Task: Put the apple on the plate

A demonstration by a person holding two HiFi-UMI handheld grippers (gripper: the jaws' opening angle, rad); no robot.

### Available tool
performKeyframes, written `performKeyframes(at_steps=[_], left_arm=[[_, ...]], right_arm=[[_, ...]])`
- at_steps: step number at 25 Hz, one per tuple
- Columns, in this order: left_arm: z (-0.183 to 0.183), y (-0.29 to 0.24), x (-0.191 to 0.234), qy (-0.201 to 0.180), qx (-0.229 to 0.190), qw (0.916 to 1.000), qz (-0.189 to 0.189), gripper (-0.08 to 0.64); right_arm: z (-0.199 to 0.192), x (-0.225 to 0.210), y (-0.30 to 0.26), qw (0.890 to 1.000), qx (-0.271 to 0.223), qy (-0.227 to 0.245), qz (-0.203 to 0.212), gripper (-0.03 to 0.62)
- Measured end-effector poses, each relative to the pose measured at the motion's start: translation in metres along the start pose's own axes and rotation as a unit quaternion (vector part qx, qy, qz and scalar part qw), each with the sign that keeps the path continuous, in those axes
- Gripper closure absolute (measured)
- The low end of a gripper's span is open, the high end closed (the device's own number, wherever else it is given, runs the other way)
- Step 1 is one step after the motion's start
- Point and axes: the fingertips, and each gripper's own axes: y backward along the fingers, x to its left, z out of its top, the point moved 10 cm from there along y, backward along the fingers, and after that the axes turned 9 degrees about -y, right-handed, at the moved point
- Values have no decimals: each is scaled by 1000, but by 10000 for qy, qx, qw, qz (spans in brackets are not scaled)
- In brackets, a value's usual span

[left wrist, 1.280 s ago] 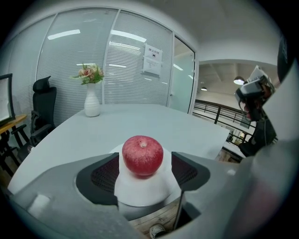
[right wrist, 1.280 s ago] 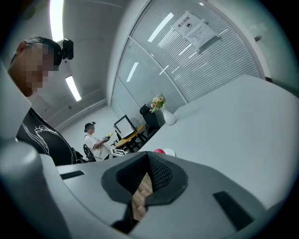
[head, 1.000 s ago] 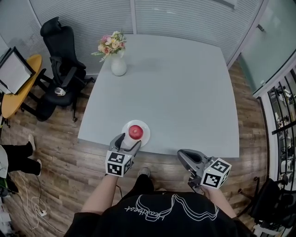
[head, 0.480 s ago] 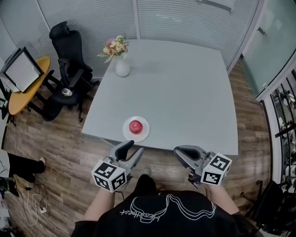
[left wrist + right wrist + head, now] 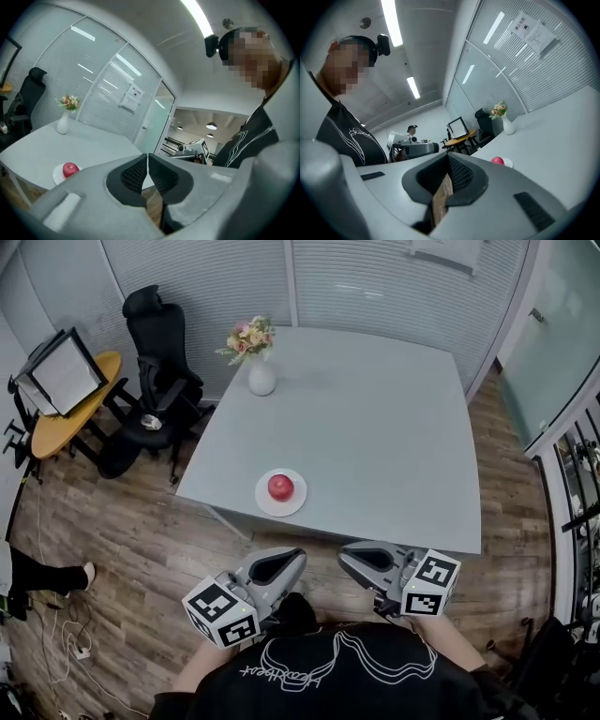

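A red apple sits on a small white plate near the front left edge of the grey table. Both grippers are held off the table, close to the person's body, and point at each other. My left gripper is shut with nothing between its pads. In the left gripper view the apple and plate lie far off to the left of the left gripper. My right gripper is shut and empty too. Beyond the right gripper, the apple shows small on the table.
A white vase of flowers stands at the table's far left corner. A black office chair and a yellow round table are to the left on the wooden floor. A glass partition wall runs behind the table.
The left gripper has pulled back from the plate toward the person and risen, and its jaws have gone from open to shut. The right gripper has also risen. The apple stays on the plate.
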Motion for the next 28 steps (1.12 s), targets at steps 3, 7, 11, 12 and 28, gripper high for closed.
performKeyframes(at_steps=[3,7,11,12,28], left_arm=[[-2,3,-15,-209,34,9998,22,545],[-5,6,-28,-325,29,9994,99,546],[-8,10,-33,-246,-18,9995,194,546],[-9,11,-35,-197,-46,9996,203,546],[-17,12,-62,-193,-201,9994,212,546]], right_arm=[[-6,9,2,9998,102,116,93,584],[-10,15,7,9996,183,188,102,584],[-11,20,11,9997,175,161,103,584],[-12,21,12,9996,178,166,105,584],[-26,34,35,9997,140,197,30,584]])
